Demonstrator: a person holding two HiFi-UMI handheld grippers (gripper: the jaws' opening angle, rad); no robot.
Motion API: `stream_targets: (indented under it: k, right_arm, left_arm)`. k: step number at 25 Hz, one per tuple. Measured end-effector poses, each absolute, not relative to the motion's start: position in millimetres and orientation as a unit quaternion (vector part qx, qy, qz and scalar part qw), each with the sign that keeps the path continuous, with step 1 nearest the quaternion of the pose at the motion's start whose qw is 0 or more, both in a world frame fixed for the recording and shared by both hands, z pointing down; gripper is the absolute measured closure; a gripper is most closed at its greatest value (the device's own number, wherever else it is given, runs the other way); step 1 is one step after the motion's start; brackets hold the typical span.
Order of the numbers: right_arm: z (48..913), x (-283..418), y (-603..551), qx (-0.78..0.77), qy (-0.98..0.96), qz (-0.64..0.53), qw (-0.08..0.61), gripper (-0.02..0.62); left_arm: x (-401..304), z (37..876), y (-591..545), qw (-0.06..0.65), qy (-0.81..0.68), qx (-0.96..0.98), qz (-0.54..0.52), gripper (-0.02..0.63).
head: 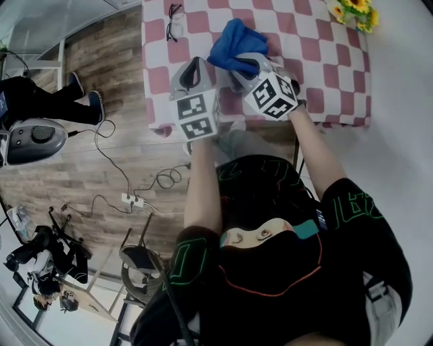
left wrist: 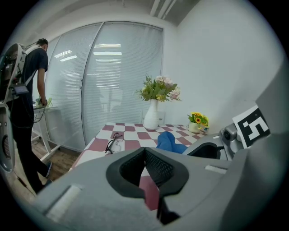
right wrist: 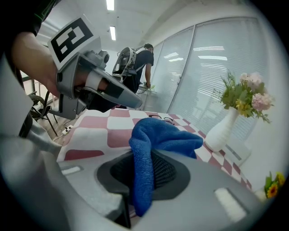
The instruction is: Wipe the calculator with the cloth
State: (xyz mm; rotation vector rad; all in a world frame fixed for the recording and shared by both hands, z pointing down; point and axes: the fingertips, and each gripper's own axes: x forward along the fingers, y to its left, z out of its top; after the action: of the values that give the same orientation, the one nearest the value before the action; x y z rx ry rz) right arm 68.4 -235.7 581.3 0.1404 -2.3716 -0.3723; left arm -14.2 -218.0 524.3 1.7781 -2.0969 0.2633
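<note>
A checked red-and-white table is seen from above; over its near edge both grippers are held side by side by the person's hands; the blue cloth is clamped in the right gripper, whose jaws are pressed onto a fold of it, as is plain in the right gripper view, where the cloth is pinched between the dark pads and bunches up beyond them over the table; whether the bunched end touches the table cannot be told; the left gripper is held just beside it, toward the table's left, its jaws brought together with nothing between them, as shown in the left gripper view, where a red square of the table is seen below the pads; a pair of glasses is laid on the table toward its left side; a white vase of flowers is stood at the table's far end, and a small pot of yellow flowers at its far right corner; beyond the table's left side, a person is seen standing by the window blinds.
</note>
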Motion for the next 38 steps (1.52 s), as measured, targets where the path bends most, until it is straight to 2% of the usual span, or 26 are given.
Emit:
stream_targets:
  k: [19, 26, 32, 38]
  right_arm:
    - [581.3, 99.7, -188.9, 0.025, -0.916, -0.134, 0.377, 0.511]
    - [577.1, 110.4, -158.9, -0.024, -0.93, -0.036, 0.366, 0.511]
    - [556.5, 99.0, -146.7, -0.094, -0.938, 0.0, 0.335, 0.511]
    - [509.2, 82.3, -181.1, -0.058, -0.964, 0.006, 0.259, 0.511]
  left_arm:
    - [-4.7, 501.4, -231.2, 0.176, -0.733, 0.653, 0.07, 0.597]
    - [15.1, 479.2, -244.5, 0.155, -0.717, 0.676, 0.071, 0.597]
    - [11.1, 444.6, -265.6, 0.115, -0.715, 0.686, 0.065, 0.597]
    - [4.6, 413.6, -276.3, 0.075, -0.722, 0.686, 0.055, 0.597]
